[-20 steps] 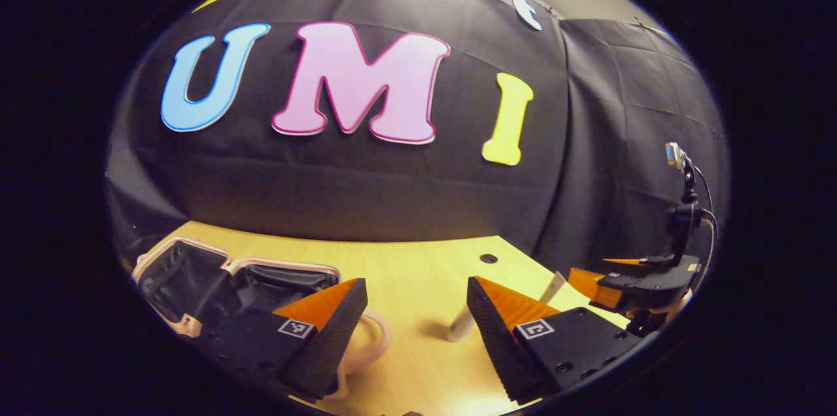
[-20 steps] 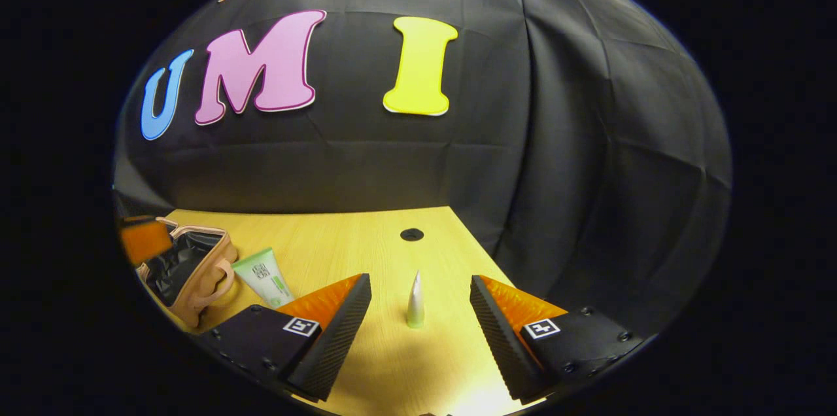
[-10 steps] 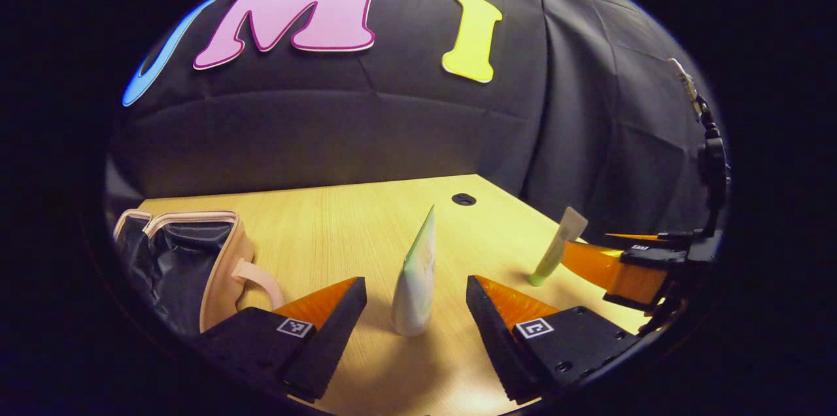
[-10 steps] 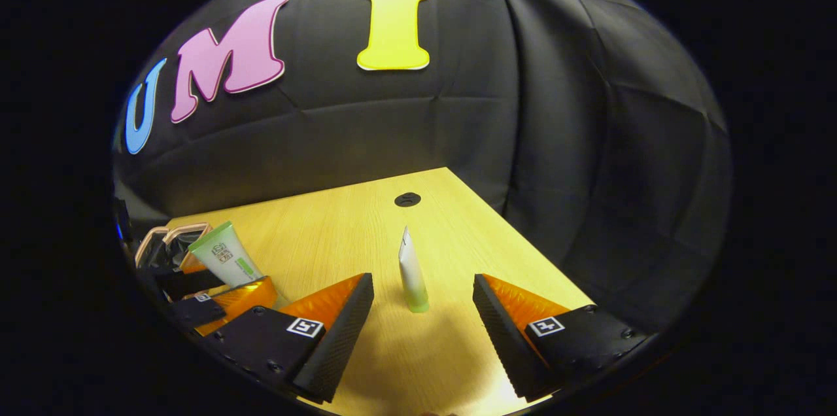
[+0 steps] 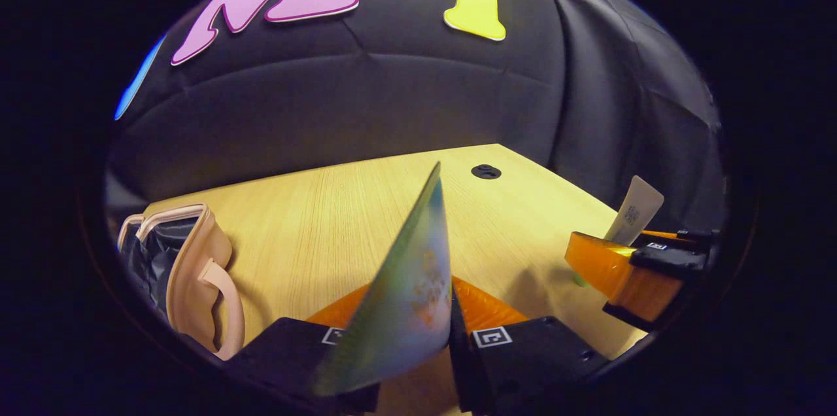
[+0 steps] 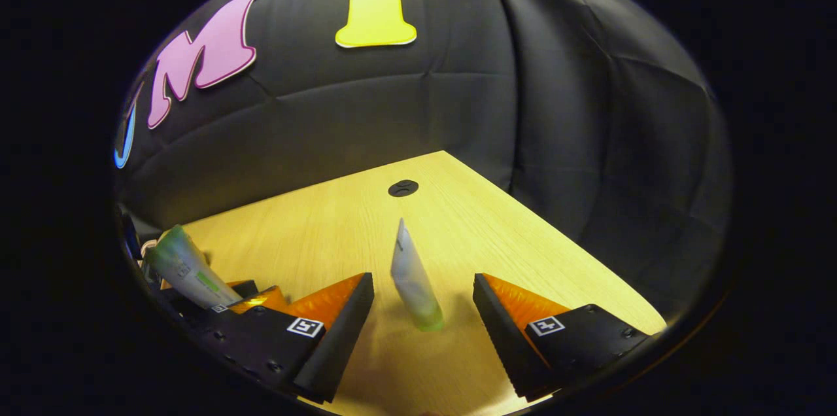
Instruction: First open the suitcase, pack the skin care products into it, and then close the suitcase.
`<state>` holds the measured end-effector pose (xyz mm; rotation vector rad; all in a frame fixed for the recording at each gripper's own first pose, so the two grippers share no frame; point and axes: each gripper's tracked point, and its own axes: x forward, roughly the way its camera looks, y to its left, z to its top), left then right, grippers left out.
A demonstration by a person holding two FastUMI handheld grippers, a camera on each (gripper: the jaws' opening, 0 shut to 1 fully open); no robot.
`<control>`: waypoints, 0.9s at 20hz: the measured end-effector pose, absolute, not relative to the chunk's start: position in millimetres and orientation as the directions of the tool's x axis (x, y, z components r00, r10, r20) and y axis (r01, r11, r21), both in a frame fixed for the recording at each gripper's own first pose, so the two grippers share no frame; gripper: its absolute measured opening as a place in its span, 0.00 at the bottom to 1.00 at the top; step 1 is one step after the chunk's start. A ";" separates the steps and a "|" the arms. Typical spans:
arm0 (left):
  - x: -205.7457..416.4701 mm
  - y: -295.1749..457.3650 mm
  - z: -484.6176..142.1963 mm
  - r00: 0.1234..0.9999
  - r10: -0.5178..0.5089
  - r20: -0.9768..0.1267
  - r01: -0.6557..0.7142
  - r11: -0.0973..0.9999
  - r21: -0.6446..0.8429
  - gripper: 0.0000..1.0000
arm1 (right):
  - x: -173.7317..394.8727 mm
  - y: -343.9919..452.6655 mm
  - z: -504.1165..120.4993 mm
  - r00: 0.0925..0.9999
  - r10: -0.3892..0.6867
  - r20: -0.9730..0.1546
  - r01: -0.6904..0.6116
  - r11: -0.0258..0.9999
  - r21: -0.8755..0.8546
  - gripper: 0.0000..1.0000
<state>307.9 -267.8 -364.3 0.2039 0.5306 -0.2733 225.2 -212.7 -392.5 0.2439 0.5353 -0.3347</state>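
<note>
Item: our left gripper (image 5: pixel 418 344), open half a second ago, now clamps the tube (image 5: pixel 409 292); right gripper (image 6: pixel 422 324), open, straddles the second tube (image 6: pixel 413 285); suitcase (image 5: pixel 189 265) open, packing under way.

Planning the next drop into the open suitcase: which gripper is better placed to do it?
Left. The left gripper has its jaws closed on a tube, with the open suitcase beside it; the right gripper is open around a standing tube.
</note>
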 end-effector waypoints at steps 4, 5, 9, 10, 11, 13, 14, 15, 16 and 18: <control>302.6 -264.6 -363.2 0.821 -0.229 -0.523 0.320 0.943 0.090 0.41 | 233.4 -219.2 -404.0 0.801 -0.257 -0.540 0.383 0.914 0.134 0.97; 300.2 -261.6 -363.2 0.820 -0.228 -0.524 0.319 0.944 0.089 0.44 | 235.7 -218.6 -408.2 0.797 -0.254 -0.547 0.380 0.916 0.127 0.97; 289.4 -252.0 -363.0 0.814 -0.231 -0.534 0.324 0.942 0.086 0.42 | 246.5 -222.4 -411.9 0.793 -0.285 -0.538 0.379 0.923 0.069 0.94; 286.6 -250.1 -362.0 0.813 -0.237 -0.532 0.324 0.943 0.076 0.43 | 248.3 -222.6 -410.3 0.796 -0.293 -0.530 0.376 0.925 0.053 0.84; 285.0 -248.0 -361.6 0.814 -0.241 -0.528 0.326 0.943 0.072 0.44 | 250.1 -224.5 -409.9 0.792 -0.305 -0.529 0.377 0.926 0.029 0.75; 282.4 -242.1 -360.8 0.816 -0.239 -0.526 0.328 0.941 0.082 0.44 | 249.6 -221.7 -407.2 0.793 -0.302 -0.528 0.369 0.929 0.023 0.34; 280.8 -239.7 -360.9 0.816 -0.238 -0.526 0.328 0.941 0.083 0.44 | 250.7 -214.1 -410.3 0.801 -0.278 -0.530 0.348 0.937 0.034 0.31; 277.5 -238.1 -361.0 0.813 -0.246 -0.527 0.328 0.942 0.067 0.41 | 249.3 -208.3 -411.0 0.804 -0.255 -0.537 0.327 0.944 0.040 0.29; 274.7 -237.6 -359.8 0.810 -0.258 -0.526 0.328 0.944 0.042 0.44 | 245.3 -201.7 -409.1 0.806 -0.239 -0.542 0.306 0.951 0.036 0.27; 268.4 -232.6 -357.6 0.804 -0.273 -0.528 0.325 0.946 0.006 0.43 | 238.8 -185.5 -400.1 0.814 -0.196 -0.547 0.255 0.966 0.034 0.27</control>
